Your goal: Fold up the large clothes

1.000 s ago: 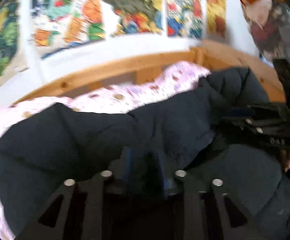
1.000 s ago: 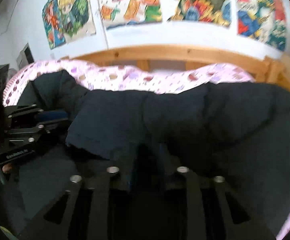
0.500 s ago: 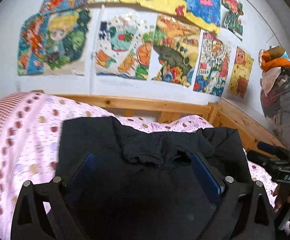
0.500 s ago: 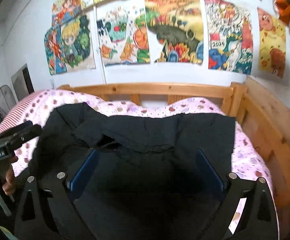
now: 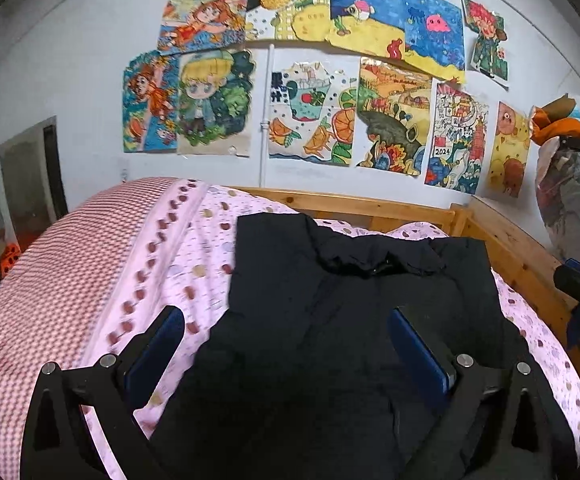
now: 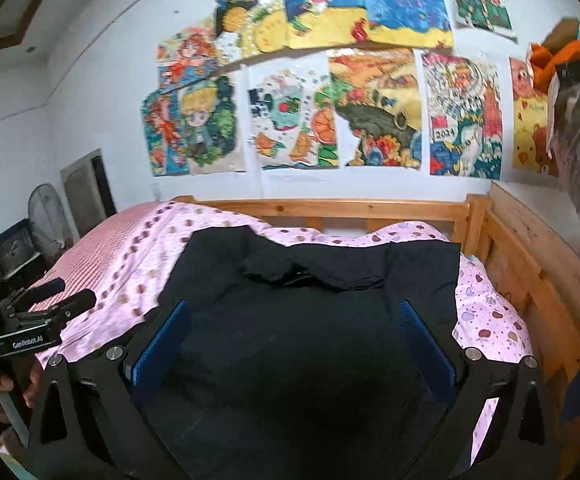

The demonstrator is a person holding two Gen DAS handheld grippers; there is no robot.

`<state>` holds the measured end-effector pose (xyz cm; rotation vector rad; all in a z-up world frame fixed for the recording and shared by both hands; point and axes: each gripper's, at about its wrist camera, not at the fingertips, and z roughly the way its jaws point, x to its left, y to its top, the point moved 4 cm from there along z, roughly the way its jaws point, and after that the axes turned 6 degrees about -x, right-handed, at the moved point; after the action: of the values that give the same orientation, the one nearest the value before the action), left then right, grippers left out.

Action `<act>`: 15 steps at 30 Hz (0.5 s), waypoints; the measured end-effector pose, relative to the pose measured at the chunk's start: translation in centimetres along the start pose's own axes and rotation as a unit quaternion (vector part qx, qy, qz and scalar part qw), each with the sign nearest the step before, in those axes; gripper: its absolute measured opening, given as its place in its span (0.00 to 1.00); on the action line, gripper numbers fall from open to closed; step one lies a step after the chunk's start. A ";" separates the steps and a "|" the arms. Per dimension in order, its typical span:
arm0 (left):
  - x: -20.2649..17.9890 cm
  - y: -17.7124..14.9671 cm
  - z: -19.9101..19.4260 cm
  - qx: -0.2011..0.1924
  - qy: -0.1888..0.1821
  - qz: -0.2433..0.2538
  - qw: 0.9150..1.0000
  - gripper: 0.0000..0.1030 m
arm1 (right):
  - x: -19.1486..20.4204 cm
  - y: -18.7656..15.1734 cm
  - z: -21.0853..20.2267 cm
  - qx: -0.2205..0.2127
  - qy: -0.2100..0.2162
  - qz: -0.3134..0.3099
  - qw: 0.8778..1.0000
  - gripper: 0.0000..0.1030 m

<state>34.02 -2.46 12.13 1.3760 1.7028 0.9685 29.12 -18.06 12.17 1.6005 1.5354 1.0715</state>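
Observation:
A large black garment (image 5: 354,312) lies spread on the pink spotted bedsheet (image 5: 194,256), its collar bunched at the far end; it also shows in the right wrist view (image 6: 310,328). My left gripper (image 5: 286,340) is open and empty above the garment's near left part. My right gripper (image 6: 294,340) is open and empty above the garment's near middle. The left gripper shows from the side in the right wrist view (image 6: 66,300), left of the garment. The right gripper's tip (image 5: 578,284) shows at the right edge of the left wrist view.
A wooden bed frame (image 6: 530,280) runs along the far end and right side. The wall behind holds several colourful drawings (image 5: 330,92). A bundle of clothes (image 5: 570,184) hangs at the right. A fan (image 6: 46,216) and clutter stand left of the bed.
Both grippers let go of the black garment, opened wide and pulled back and up. The garment now lies flat on the bed with its sides folded in.

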 end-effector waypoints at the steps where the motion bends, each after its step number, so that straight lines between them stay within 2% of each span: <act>1: 0.5 -0.2 -0.8 0.000 0.000 -0.003 1.000 1.00 | 0.5 -0.1 -0.9 0.000 0.001 -0.004 1.000 0.98; 8: 2.7 -1.9 -4.4 0.009 -0.005 -0.024 1.000 1.00 | 3.4 -1.4 -5.5 0.008 0.001 -0.029 1.000 0.98; 15: 3.2 -3.5 -7.1 0.004 -0.026 0.011 1.000 1.00 | 4.7 -4.2 -8.4 0.037 -0.005 -0.037 0.999 0.98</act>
<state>25.73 -0.56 11.95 1.4152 1.6579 0.9306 19.57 -13.61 12.66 1.5830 1.6313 0.9752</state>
